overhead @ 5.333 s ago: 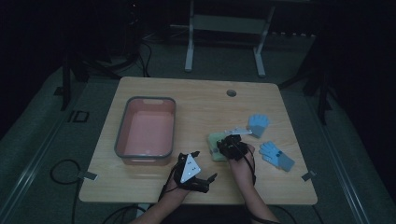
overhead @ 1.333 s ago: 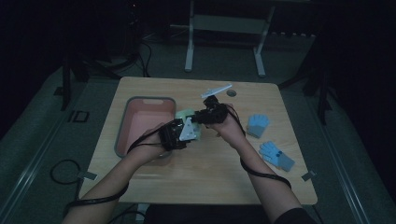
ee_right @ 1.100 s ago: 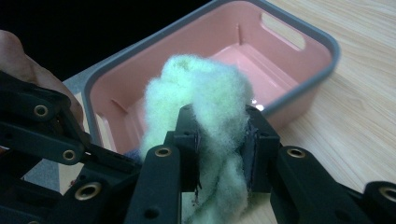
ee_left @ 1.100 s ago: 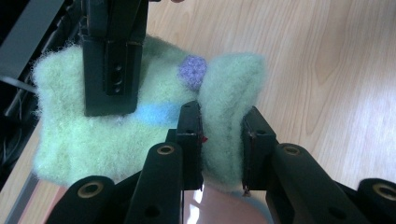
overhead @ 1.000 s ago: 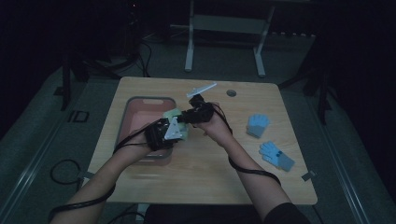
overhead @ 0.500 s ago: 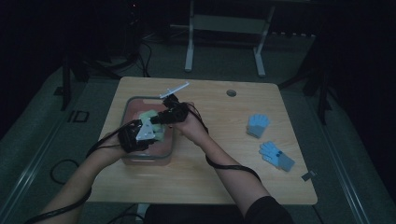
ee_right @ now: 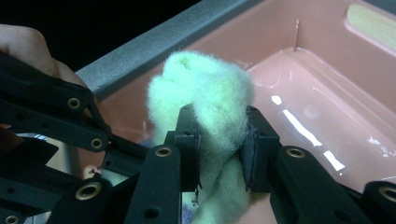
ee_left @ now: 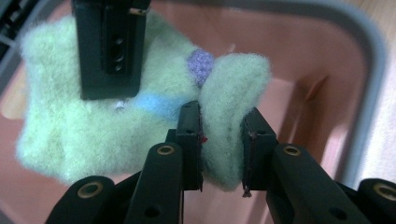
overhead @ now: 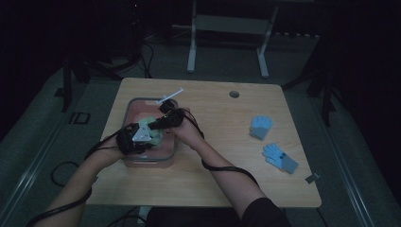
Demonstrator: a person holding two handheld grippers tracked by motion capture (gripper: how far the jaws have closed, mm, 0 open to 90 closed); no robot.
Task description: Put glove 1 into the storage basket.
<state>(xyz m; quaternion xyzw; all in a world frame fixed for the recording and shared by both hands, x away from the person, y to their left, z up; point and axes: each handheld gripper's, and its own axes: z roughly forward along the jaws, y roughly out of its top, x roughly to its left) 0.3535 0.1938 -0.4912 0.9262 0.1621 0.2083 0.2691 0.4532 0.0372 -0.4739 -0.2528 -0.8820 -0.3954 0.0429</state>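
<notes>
A fluffy pale green glove [ee_left: 116, 121] with a purple dot and a blue stripe hangs over the inside of the pink bin [ee_left: 327, 60]. Both grippers pinch it. My left gripper [ee_left: 222, 140] is shut on one fold of it, and the other gripper's jaw presses on the glove farther up in that view. My right gripper [ee_right: 219, 140] is shut on another bunched part of the green glove [ee_right: 205, 98], above the pink bin [ee_right: 327, 93] floor. From above, the green glove [overhead: 152, 132] sits between the left gripper [overhead: 142, 135] and the right gripper [overhead: 165, 118], over the bin [overhead: 137, 105].
Two blue gloves [overhead: 261, 126] [overhead: 280, 158] lie on the right part of the wooden table [overhead: 227, 175]. A round hole [overhead: 234, 94] marks the table's far side. The bin has a grey rim [ee_right: 177, 32]. Cables trail off the table's left front.
Both hands carried the green glove leftward from the middle of the table to above the pink bin and lowered it into the bin. Both grips stayed shut.
</notes>
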